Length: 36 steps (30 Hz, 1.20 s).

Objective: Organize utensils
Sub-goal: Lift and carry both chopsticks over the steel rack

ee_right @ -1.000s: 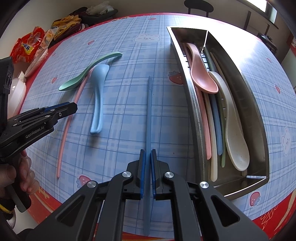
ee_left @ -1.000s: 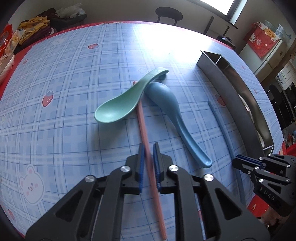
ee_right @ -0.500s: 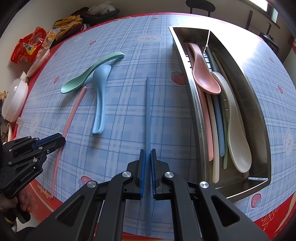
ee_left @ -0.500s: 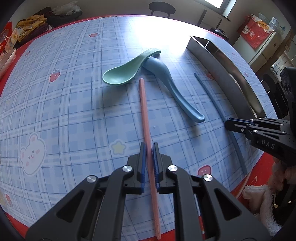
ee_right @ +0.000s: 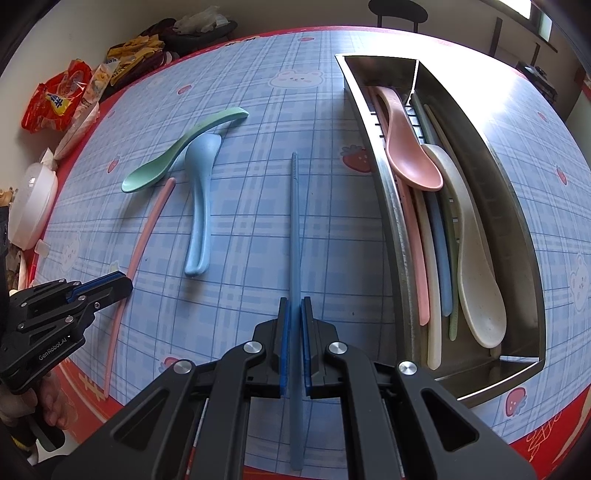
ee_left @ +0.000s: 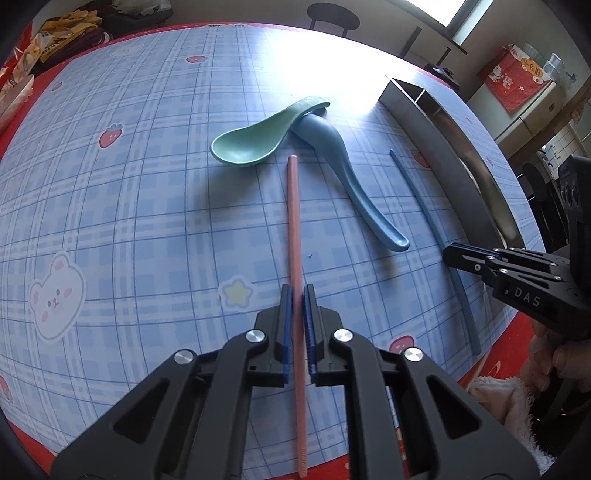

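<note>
My left gripper point(ee_left: 297, 291) is shut on a pink chopstick point(ee_left: 294, 221) that points away from me, its tip near the green spoon point(ee_left: 258, 136). My right gripper point(ee_right: 295, 306) is shut on a blue chopstick point(ee_right: 294, 221), left of the steel utensil tray point(ee_right: 391, 206). The green spoon lies across the head of a blue spoon point(ee_left: 354, 181) on the table. The tray holds a pink spoon point(ee_right: 410, 147), a cream spoon point(ee_right: 476, 266) and several chopsticks. Each gripper shows in the other's view: the right one point(ee_left: 448, 253) and the left one point(ee_right: 125, 282).
The table has a blue plaid cloth point(ee_left: 129, 203) with a red border. Snack bags point(ee_right: 59, 96) and a white lidded bowl point(ee_right: 33, 203) sit at the far left edge. A stool point(ee_left: 332, 18) stands beyond the table.
My left gripper drew the pink chopstick back toward me, out from under the green spoon. My right gripper stayed shut on the blue chopstick, almost still.
</note>
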Tool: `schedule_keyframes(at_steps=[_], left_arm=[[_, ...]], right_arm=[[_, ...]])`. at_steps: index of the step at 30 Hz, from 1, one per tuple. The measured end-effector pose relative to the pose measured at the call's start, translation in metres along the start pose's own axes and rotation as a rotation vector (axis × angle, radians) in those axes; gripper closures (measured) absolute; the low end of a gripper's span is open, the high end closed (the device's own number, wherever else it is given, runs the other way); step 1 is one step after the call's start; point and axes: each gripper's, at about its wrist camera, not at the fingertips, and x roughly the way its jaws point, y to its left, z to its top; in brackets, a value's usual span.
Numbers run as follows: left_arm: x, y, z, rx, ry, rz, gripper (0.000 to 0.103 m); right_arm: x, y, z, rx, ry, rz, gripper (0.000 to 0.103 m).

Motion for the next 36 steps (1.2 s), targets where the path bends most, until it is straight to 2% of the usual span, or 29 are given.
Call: schedule_keyframes(at_steps=[4, 6, 13, 21, 30, 36], left_arm=[[-0.003, 0.006, 0.0, -0.026, 0.015, -0.024, 0.093], [-0.012, 0.006, -0.002, -0.022, -0.003, -0.028, 0.093], [-0.049, -0.002, -0.004, -0.023, -0.078, -0.05, 0.093], [-0.071, -0.006, -0.002, -0.058, -0.106, -0.044, 0.093], [-0.08, -0.019, 0.017, -0.106, -0.135, -0.047, 0.093], [-0.087, -0.036, 0.029, -0.101, -0.165, -0.053, 0.093]], right_arm=[[-0.001, -0.009, 0.002, 0.049, 0.011, 0.047, 0.097], [-0.005, -0.012, 0.003, 0.063, -0.002, 0.06, 0.097], [-0.024, -0.014, 0.013, 0.053, -0.053, 0.086, 0.097], [-0.04, -0.014, 0.02, 0.009, -0.109, 0.116, 0.097], [-0.068, -0.043, 0.025, 0.029, -0.19, 0.164, 0.097], [-0.085, -0.06, 0.029, 0.04, -0.227, 0.194, 0.097]])
